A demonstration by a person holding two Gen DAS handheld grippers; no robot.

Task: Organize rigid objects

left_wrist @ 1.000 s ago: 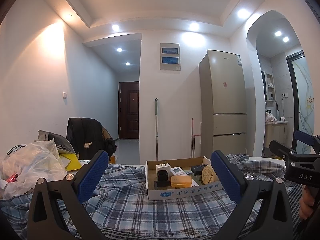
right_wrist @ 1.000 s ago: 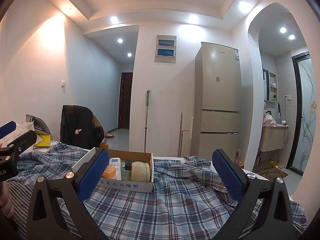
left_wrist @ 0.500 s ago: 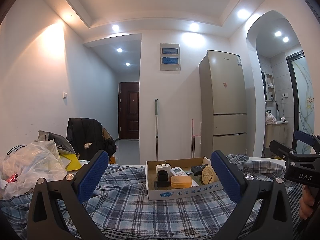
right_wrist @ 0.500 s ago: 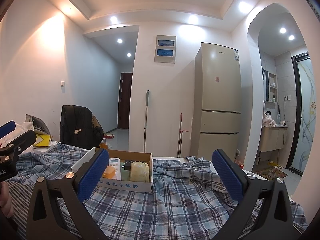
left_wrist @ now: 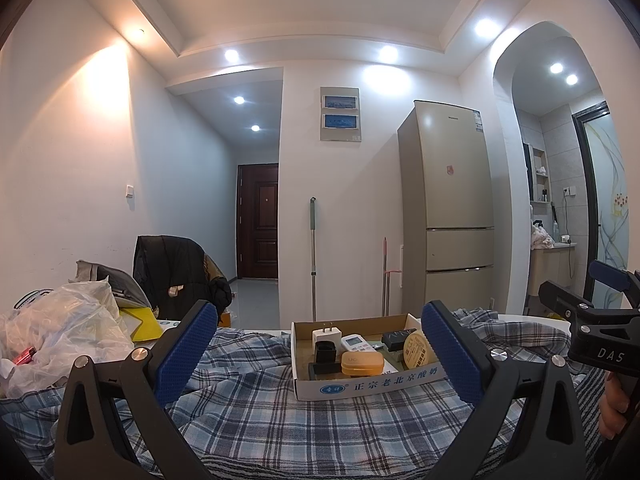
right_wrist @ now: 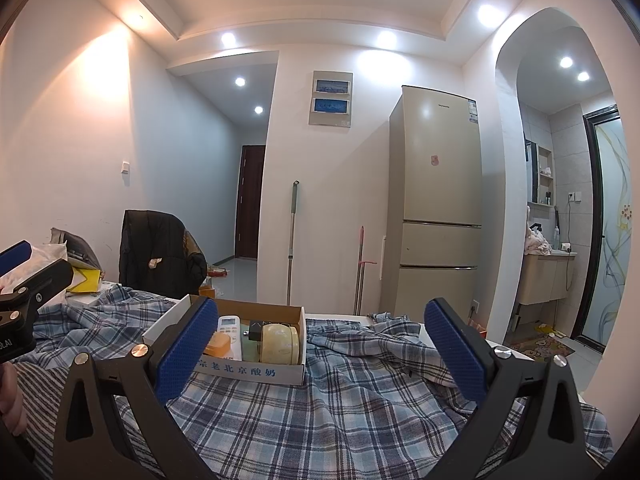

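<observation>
Plaid cloth (left_wrist: 280,420): cardboard box (left_wrist: 372,385) holds orange case (left_wrist: 362,362), remote (left_wrist: 355,342) (upright charger (left_wrist: 327,335)).

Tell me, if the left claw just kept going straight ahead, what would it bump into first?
Probably the shallow cardboard box on the plaid cloth: the open left claw points straight at it, with nothing between them. The depth is hard to judge.

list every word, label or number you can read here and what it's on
"正宗老北京酸奶": front wall of the cardboard box
"DAS": body of the right gripper
"UC": orange case in the box, faint
Round yellow tin label: too small to read
Fridge brand and sticker: blurred
Remote display: unreadable
</observation>
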